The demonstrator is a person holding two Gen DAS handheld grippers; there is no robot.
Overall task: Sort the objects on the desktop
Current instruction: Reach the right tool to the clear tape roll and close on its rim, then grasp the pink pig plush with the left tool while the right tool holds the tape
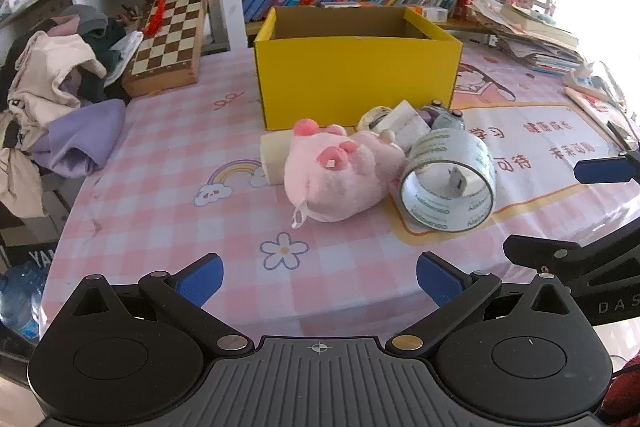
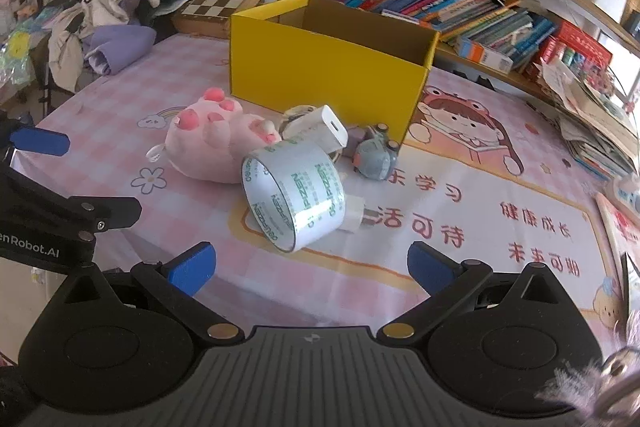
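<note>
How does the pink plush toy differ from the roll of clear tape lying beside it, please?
The plush toy is soft, pink and solid, while the tape roll is a stiff, clear, hollow ring with green print. The plush toy lies on its back with its feet up; the tape roll rests tilted, its opening facing the cameras. Both lie on the table in front of the yellow box, untouched.

Left tool [image 1: 319,281] and right tool [image 2: 311,269] hover side by side, jaws spread wide, empty.
</note>
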